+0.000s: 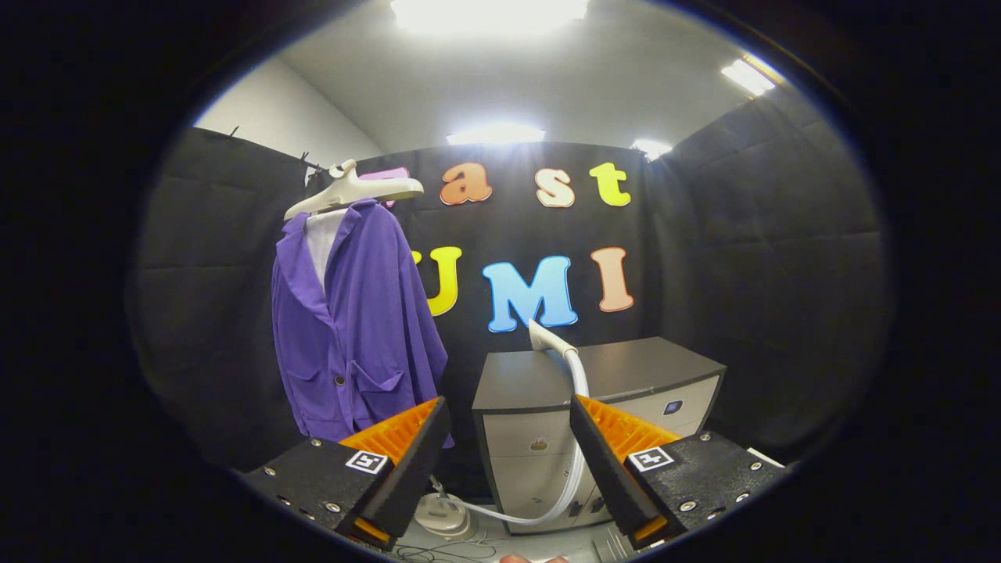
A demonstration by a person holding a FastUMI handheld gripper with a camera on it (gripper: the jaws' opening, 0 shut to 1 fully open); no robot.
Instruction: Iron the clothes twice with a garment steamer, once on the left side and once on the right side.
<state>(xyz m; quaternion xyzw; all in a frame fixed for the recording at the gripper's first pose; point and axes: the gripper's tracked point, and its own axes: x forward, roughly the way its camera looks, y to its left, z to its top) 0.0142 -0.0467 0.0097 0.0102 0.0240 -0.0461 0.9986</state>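
A purple jacket [356, 320] hangs on a cream hanger [352, 191] against the black wall, beyond and to the left of my left finger. The white steamer head [547, 338] lies on top of a grey cabinet [626, 367], straight ahead beyond the fingers. Its pale hose [575, 438] drops down the cabinet front and curves along the floor to the steamer's base unit [444, 516], low between the fingers. My gripper [508, 418] is open with nothing between its fingers, and it stands well short of the steamer head.
The cabinet has light drawer fronts and stands right of the jacket. Black cloth walls close the booth on the left, back and right. Cables lie on the floor near the base unit.
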